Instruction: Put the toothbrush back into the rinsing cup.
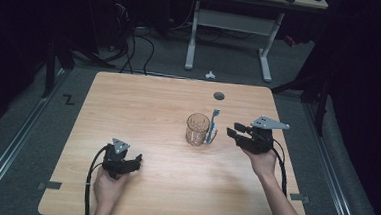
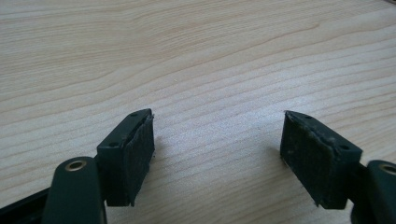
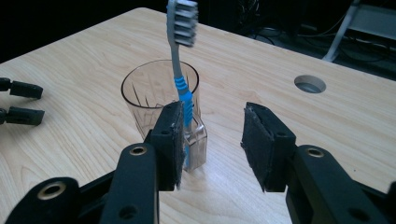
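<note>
Two grippers in play: my right gripper (image 1: pixel 233 130) is the one close to the work; my left gripper (image 1: pixel 136 162) sits well apart from it, low over the table (image 1: pixel 143 104).
Direction to target: the toothbrush (image 3: pixel 180 88) is straight ahead of my right jaws, a touch toward the left pad (image 3: pixel 172 140), just beyond the tips.
Long axis: the toothbrush stands nearly upright, head up, handle running down into the slot on the near side of the glass mug (image 3: pixel 149 93), so it crosses my jaw line at right angles.
Right jaws: spread, nothing between the pads, gap wider than the handle.
Left jaws: spread wide, bare wood between them, holding nothing.
Nearer hand: the right, clearly; I'd judge the pinch falls to it.
Toothbrush looks: grey neck, bright blue grip section, white and grey bristles facing me.
Mug looks: clear, faceted, empty, upright.
Next call: I reckon a short push forward, then close on the blue grip.
</note>
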`<state>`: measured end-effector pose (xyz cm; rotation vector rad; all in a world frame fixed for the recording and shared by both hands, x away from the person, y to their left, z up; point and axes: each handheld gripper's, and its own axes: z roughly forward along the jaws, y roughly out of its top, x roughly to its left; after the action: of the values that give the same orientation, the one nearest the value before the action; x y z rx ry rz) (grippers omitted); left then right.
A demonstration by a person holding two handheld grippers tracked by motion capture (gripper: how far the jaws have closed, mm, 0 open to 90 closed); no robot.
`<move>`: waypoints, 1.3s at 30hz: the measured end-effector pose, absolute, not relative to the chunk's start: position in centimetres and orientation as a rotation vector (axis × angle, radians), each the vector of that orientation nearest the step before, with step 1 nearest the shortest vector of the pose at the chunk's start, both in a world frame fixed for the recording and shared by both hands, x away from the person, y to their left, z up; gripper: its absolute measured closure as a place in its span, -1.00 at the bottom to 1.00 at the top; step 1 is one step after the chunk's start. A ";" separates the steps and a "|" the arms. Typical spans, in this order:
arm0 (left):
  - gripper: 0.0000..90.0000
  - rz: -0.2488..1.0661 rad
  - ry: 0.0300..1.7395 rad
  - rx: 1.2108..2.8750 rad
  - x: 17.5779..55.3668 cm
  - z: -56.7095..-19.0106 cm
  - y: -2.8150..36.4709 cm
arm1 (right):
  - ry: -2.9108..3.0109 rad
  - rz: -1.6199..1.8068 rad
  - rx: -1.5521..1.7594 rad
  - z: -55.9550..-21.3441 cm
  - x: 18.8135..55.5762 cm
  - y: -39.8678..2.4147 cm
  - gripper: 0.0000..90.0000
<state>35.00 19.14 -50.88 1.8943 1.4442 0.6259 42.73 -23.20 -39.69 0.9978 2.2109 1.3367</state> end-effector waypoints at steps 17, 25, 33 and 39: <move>-0.41 0.627 1.442 1.898 35.0 -50.9 19.1 | 2.181 1.344 1.046 -40.4 41.3 -25.1 0.31; -0.41 0.628 1.441 1.900 35.0 -50.9 19.1 | 2.158 1.344 1.078 -41.0 40.5 -26.0 0.31; -0.41 0.629 1.441 1.901 35.0 -50.9 19.1 | 2.153 1.351 1.096 -41.5 40.2 -26.5 0.31; -0.41 0.630 1.441 1.900 35.0 -50.9 19.1 | 2.152 1.349 1.117 -42.0 39.9 -26.8 0.31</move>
<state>34.98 19.07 -50.89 1.9003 1.4414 0.6299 39.89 -26.78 -42.04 1.1166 2.1524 1.3489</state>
